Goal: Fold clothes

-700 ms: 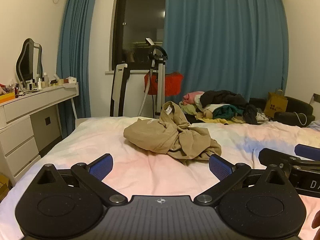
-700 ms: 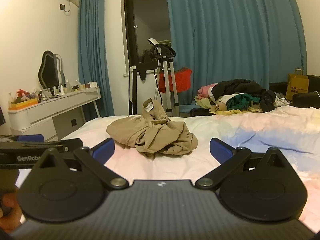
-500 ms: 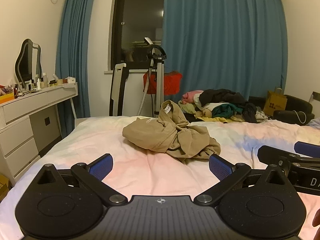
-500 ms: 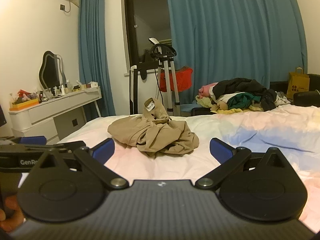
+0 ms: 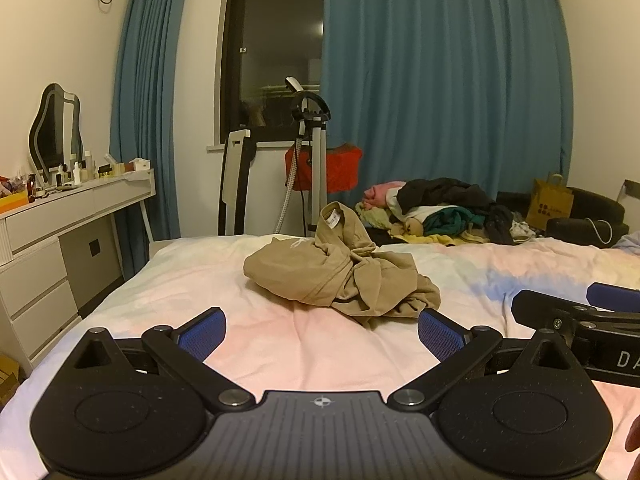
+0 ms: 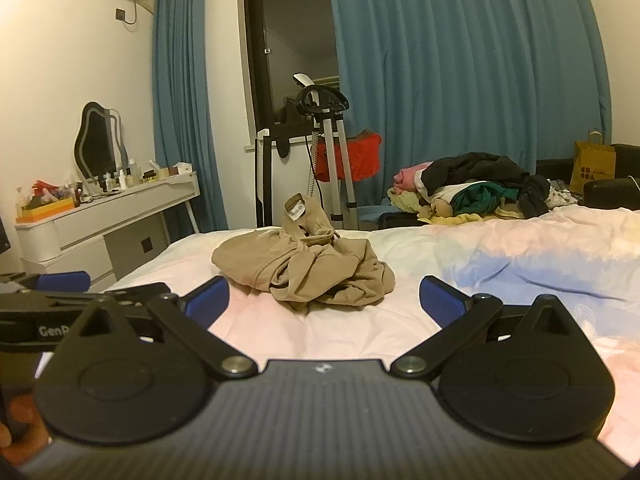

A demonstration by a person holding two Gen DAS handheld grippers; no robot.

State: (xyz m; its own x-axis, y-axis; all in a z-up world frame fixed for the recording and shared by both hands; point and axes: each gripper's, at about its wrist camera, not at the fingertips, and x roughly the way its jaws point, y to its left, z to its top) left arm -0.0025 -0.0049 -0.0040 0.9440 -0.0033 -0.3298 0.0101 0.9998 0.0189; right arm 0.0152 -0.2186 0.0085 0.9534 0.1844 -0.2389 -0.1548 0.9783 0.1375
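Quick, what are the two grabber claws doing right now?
Left gripper: open, holding nothing.
Right gripper: open, holding nothing; the crumpled tan garment lies ahead on the bed.

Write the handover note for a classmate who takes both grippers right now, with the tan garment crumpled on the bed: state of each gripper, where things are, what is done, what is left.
Left gripper: fingers wide open, nothing between them, over the near part of the bed.
Right gripper: fingers wide open, nothing held, beside the left one.
Tan garment: crumpled in a heap on the bed ahead of both grippers, label end sticking up; neither gripper touches it.
Pile of other clothes: beyond the far edge of the bed.
Done: no folding visible.
Left: probably reach in, spread the garment flat, then fold it.
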